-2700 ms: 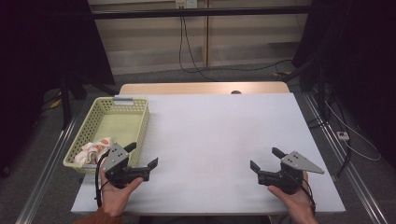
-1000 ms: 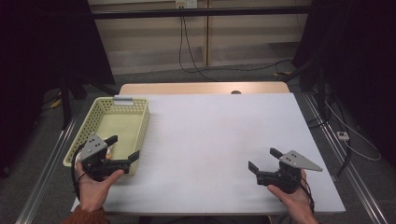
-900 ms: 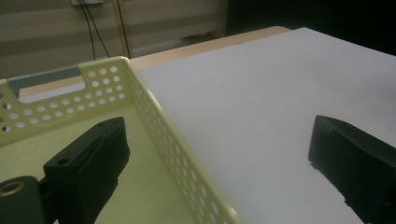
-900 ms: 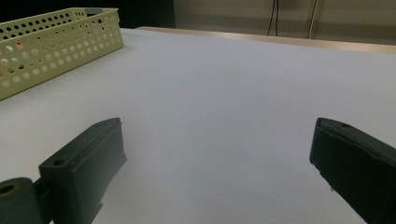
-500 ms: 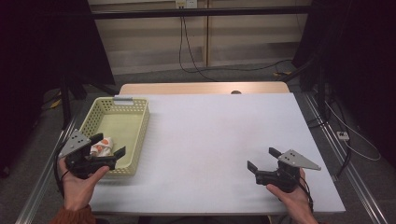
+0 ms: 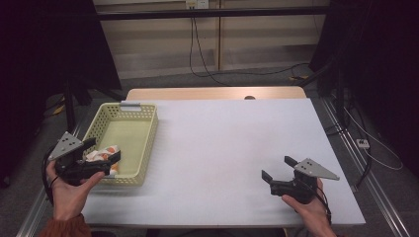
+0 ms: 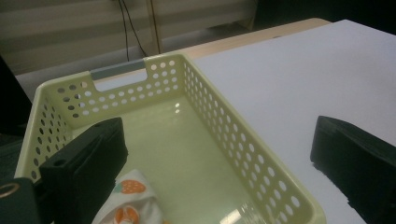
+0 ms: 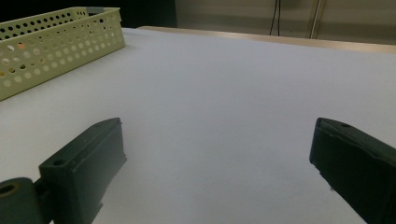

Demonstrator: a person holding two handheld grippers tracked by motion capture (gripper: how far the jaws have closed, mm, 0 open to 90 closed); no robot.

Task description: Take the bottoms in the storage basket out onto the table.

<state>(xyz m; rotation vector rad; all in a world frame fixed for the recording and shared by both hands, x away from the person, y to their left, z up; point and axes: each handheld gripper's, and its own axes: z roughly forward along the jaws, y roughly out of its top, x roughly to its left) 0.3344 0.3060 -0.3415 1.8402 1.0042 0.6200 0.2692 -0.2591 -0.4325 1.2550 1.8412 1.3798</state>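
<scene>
A white rectangular surface [image 6: 222, 148] carries a pale yellow perforated basket [image 6: 143, 148] at its left edge. A tan wooden strip [image 6: 212, 93] runs along the far edge of the surface.

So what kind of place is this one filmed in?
Most likely a lab or recording booth, not a home: a bare white table, dark curtains at the sides, loose cables on the floor, and one yellow basket as a prop.
</scene>
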